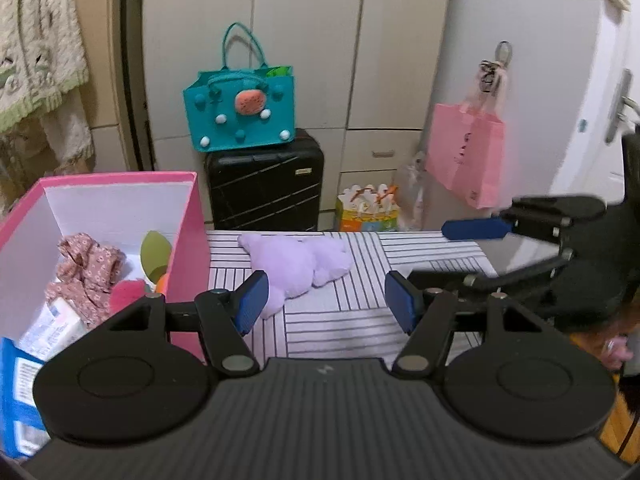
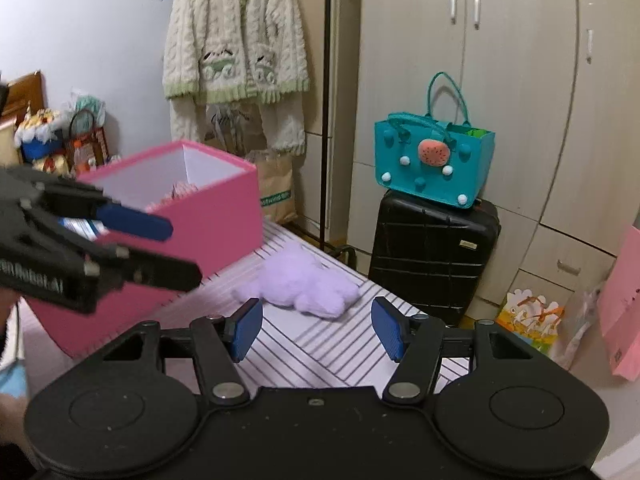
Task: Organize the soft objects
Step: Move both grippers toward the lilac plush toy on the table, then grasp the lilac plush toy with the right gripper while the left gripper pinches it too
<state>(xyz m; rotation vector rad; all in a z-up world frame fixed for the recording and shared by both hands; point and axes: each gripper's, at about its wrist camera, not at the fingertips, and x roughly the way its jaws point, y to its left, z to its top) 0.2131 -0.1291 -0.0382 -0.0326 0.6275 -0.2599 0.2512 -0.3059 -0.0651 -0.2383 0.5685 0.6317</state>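
Observation:
A lilac plush toy (image 1: 298, 262) lies on the striped table (image 1: 344, 312), right of a pink box (image 1: 188, 240). The box holds a floral cloth (image 1: 86, 268), a green sponge (image 1: 154, 254), a pink soft item (image 1: 126, 294) and a white packet (image 1: 52, 326). My left gripper (image 1: 326, 300) is open and empty, just short of the plush. In the right wrist view, my right gripper (image 2: 316, 330) is open and empty, near the plush (image 2: 302, 284), with the box (image 2: 208, 224) to its left. Each gripper shows in the other's view, the right one (image 1: 476, 228) and the left one (image 2: 136, 222).
A black suitcase (image 1: 266, 188) with a teal felt bag (image 1: 240, 112) on top stands behind the table. A pink paper bag (image 1: 466, 156) hangs on the right. A cream cardigan (image 2: 236, 44) hangs on a rack. A blue packet (image 1: 16, 400) lies at the left edge.

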